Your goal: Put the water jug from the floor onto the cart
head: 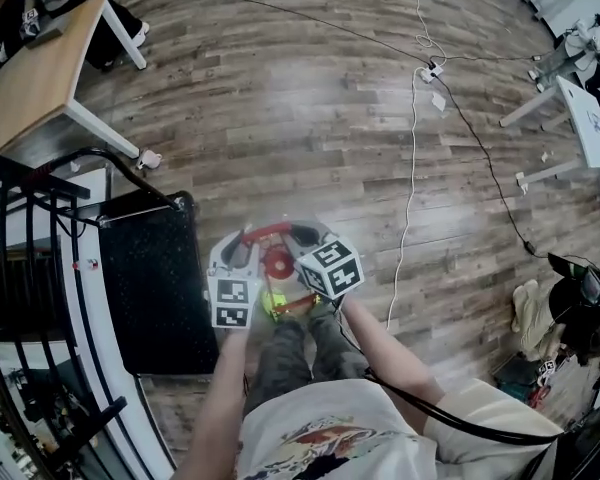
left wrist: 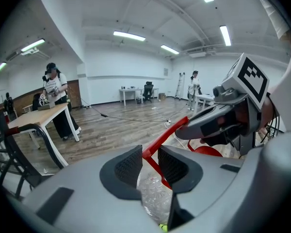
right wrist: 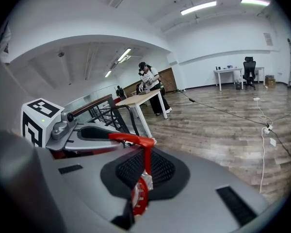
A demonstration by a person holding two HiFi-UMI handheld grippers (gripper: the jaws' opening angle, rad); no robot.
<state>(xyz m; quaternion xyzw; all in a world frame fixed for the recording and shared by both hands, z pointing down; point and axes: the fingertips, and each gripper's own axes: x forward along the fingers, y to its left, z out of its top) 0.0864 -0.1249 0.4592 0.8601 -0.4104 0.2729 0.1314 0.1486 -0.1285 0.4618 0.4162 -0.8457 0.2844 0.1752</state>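
Water jug (head: 277, 264): off the floor, hanging just beside the cart's (head: 150, 288) right edge.
Left hand-held gripper (left wrist: 150, 163): part open, clamped on the red handle (left wrist: 165, 137).
Right hand-held gripper (right wrist: 145, 166): pinched fully closed on the same handle.
Handling: I should lift level, clear the cart's edge, then swing the jug over it.

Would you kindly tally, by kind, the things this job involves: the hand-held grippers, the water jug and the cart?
hand-held grippers: 2, the left hand-held gripper and the right hand-held gripper
water jug: 1
cart: 1
Total: 4
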